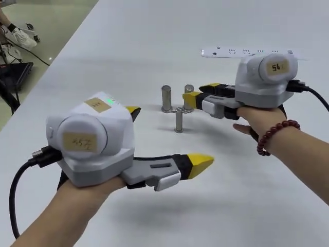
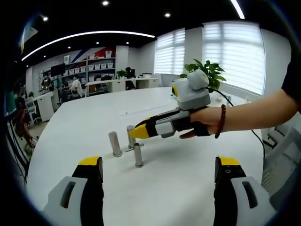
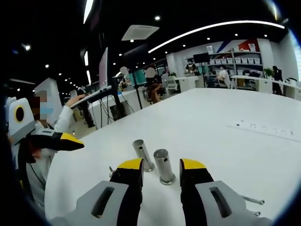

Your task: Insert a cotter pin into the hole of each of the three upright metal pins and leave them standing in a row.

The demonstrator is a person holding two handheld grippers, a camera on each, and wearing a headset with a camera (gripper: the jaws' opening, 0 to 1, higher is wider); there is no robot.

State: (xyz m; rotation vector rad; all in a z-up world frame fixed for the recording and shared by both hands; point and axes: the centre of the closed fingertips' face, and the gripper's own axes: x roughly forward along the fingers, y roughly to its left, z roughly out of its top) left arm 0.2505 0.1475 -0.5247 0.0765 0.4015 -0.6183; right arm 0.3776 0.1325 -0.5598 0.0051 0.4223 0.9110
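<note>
Here, right gripper (image 3: 162, 165) slightly open, metal pin (image 3: 163, 168) between its tips, left gripper (image 2: 159, 162) wide open.

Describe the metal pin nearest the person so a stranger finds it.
On the white table, look by the yellow tips of the right gripper. It is the slim upright grey metal pin, alone in front, nearer the person than the two thicker pins behind.

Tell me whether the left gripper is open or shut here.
Open: in its own view the left gripper shows its two yellow-tipped jaws wide apart, holding nothing.
</note>
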